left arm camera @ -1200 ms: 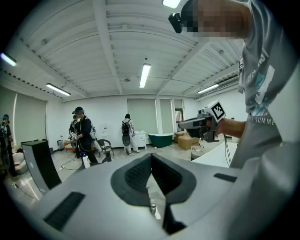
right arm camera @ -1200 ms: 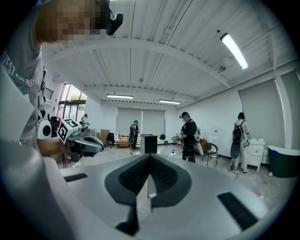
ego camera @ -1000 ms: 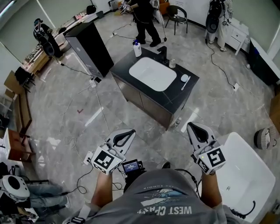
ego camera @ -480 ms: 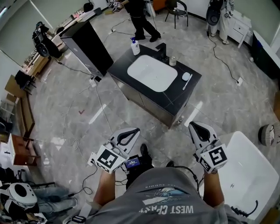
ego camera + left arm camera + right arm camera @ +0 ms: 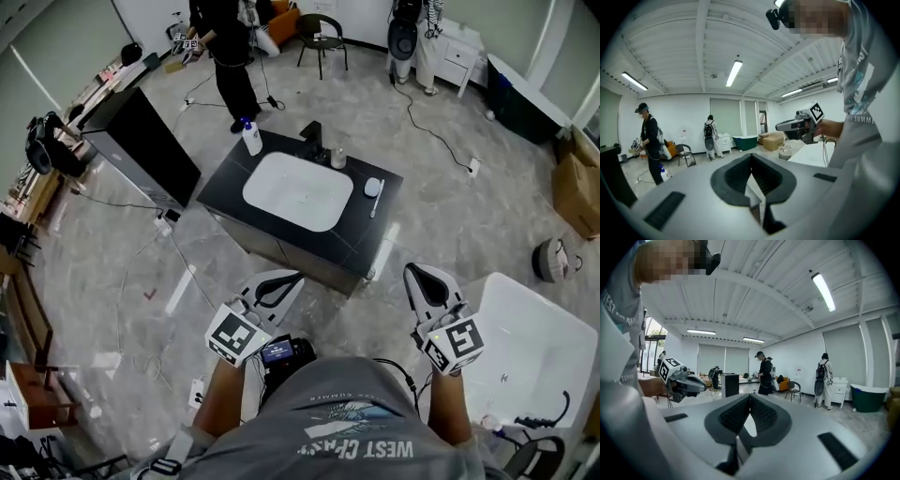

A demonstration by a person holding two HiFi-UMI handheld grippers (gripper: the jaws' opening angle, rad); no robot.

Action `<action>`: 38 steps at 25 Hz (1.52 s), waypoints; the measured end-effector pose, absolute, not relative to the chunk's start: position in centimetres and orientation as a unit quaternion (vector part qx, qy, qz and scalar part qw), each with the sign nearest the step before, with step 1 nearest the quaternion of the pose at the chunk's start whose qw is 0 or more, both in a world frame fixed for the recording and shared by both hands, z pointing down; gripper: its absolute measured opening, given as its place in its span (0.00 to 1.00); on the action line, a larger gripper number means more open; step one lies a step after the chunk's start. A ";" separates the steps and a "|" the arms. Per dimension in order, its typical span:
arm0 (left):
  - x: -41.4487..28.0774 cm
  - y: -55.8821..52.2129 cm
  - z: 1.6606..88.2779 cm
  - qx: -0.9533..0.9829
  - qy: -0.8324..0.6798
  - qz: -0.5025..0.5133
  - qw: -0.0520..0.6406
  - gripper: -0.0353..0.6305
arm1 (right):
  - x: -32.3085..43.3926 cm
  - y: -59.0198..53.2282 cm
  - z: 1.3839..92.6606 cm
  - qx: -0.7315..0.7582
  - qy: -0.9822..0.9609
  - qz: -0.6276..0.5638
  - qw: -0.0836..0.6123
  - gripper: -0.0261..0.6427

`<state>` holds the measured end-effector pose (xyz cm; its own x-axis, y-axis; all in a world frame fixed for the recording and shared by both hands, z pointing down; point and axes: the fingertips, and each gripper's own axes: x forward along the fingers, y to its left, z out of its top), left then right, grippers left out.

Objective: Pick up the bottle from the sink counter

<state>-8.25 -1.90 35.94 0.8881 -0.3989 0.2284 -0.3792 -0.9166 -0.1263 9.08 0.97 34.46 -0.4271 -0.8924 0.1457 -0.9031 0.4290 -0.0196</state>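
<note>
The bottle (image 5: 251,138), white with a blue pump top, stands at the far left corner of the black sink counter (image 5: 367,230), beside the white basin. It also shows small and far off in the left gripper view, where the bottle (image 5: 663,174) is by a standing person's legs. Both grippers are held low in front of the person's chest, well short of the counter. My left gripper (image 5: 277,281) is shut with nothing in it, its tips meeting (image 5: 751,157). My right gripper (image 5: 418,275) is shut and empty too (image 5: 750,397).
On the counter are a black faucet (image 5: 313,141), a cup (image 5: 337,157) and a small white item (image 5: 372,187). A black cabinet (image 5: 141,150) stands to the left, a white bathtub (image 5: 525,347) at the right. A person (image 5: 225,56) stands behind the counter. Cables cross the floor.
The counter has shifted left and down in the head view as the person walks toward it. Both grippers stay shut and level in front of the body.
</note>
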 end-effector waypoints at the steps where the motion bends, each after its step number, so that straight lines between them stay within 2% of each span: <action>1: -8.3 -2.4 36.0 -0.973 0.190 -0.128 0.037 0.06 | 9.0 0.6 34.2 0.541 -0.838 0.045 0.054 0.04; 13: -9.5 -6.7 36.8 -0.983 0.131 -0.124 0.031 0.06 | 8.5 -2.3 34.3 0.595 -0.800 0.048 0.066 0.04; 22: -11.2 -10.7 38.1 -0.972 0.193 -0.138 0.000 0.06 | 8.1 -8.1 34.0 0.551 -0.830 0.050 0.071 0.04; 38: -4.5 -15.3 36.7 -0.939 0.311 -0.148 -0.005 0.06 | 12.7 -19.0 34.6 0.422 -0.903 0.053 0.055 0.04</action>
<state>-4.54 -15.35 36.69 0.7628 -0.5826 0.2808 -0.5856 -0.8064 -0.0823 12.74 -18.97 34.62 -0.6375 -0.7568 0.1447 -0.7685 0.6379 -0.0492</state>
